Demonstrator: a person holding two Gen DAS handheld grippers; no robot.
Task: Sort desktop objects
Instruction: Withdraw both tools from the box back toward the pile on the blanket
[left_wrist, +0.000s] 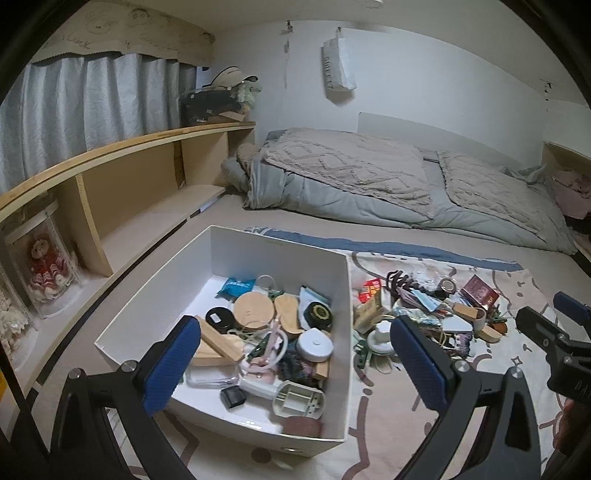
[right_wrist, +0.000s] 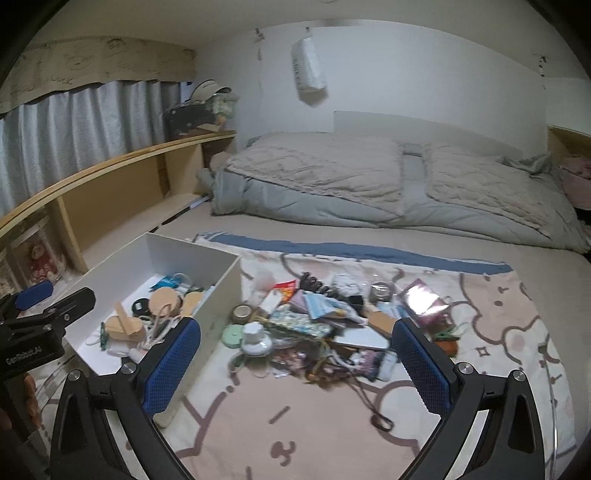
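Observation:
A white open box (left_wrist: 280, 254) sits on the bed and holds several small items, such as round wooden coasters (left_wrist: 255, 309) and a white round case (left_wrist: 314, 345). It also shows in the right wrist view (right_wrist: 192, 254) at the left. A pile of small objects (right_wrist: 325, 325) lies on a patterned blanket (right_wrist: 498, 332) to the box's right; it shows in the left wrist view too (left_wrist: 424, 306). My left gripper (left_wrist: 295, 365) is open and empty above the box's near half. My right gripper (right_wrist: 295, 363) is open and empty just before the pile.
A folded grey duvet (right_wrist: 369, 184) lies across the far part of the bed. A wooden shelf unit (left_wrist: 122, 184) runs along the left under grey curtains. A doll in a clear case (left_wrist: 44, 269) stands at the shelf's near end. A white bag (left_wrist: 340, 66) hangs on the wall.

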